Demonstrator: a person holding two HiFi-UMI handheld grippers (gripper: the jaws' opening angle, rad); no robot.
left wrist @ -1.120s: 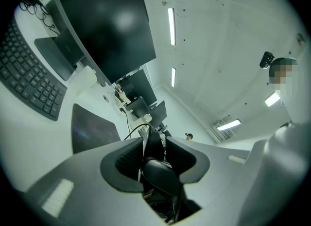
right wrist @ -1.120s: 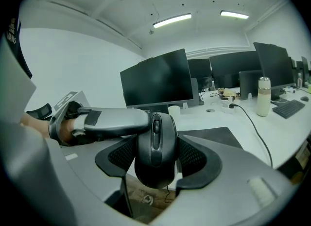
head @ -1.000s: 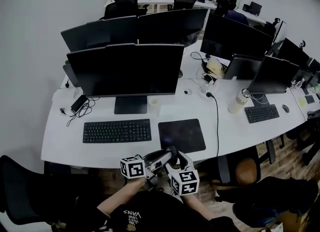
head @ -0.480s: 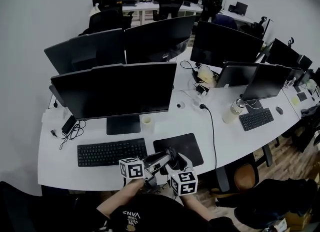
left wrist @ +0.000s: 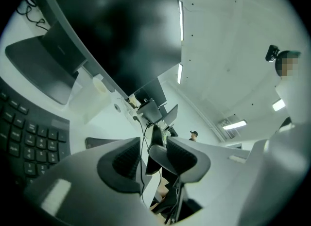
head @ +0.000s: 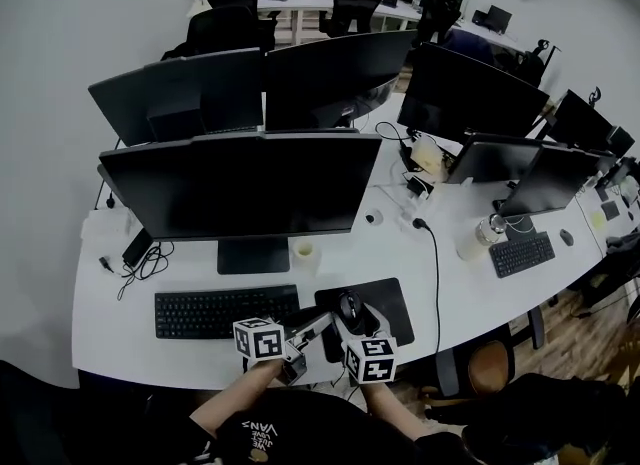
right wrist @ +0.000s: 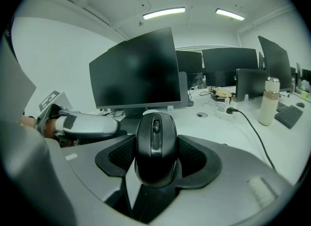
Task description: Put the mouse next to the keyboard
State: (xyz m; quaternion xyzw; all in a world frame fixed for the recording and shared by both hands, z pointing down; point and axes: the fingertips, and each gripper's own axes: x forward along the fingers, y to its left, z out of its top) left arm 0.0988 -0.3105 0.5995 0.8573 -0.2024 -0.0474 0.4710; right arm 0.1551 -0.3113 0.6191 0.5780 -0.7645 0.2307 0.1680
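Note:
A black mouse [right wrist: 155, 147] sits upright between the pads of my right gripper [right wrist: 156, 158], which is shut on it. In the head view the mouse [head: 348, 307] hangs over the front left part of the black mouse pad [head: 385, 298], with the right gripper [head: 352, 321] under it. The black keyboard [head: 225, 311] lies to the left of the pad. My left gripper [head: 318, 323] reaches in from the left, close beside the mouse. Its jaws are opening, and the left gripper [left wrist: 144, 159] has nothing between its pads. The keyboard [left wrist: 24, 142] shows at the left of that view.
A large monitor [head: 240, 188] stands behind the keyboard, with a small white cup [head: 305, 253] by its foot. A black cable [head: 436, 263] runs down the desk right of the pad. A bottle [head: 478, 238] and a second keyboard [head: 522, 253] lie further right. Tangled cables [head: 140, 253] lie at the left.
Both grippers have moved forward from below the desk's front edge, and the mouse now hangs above the mouse pad. The head view has shifted.

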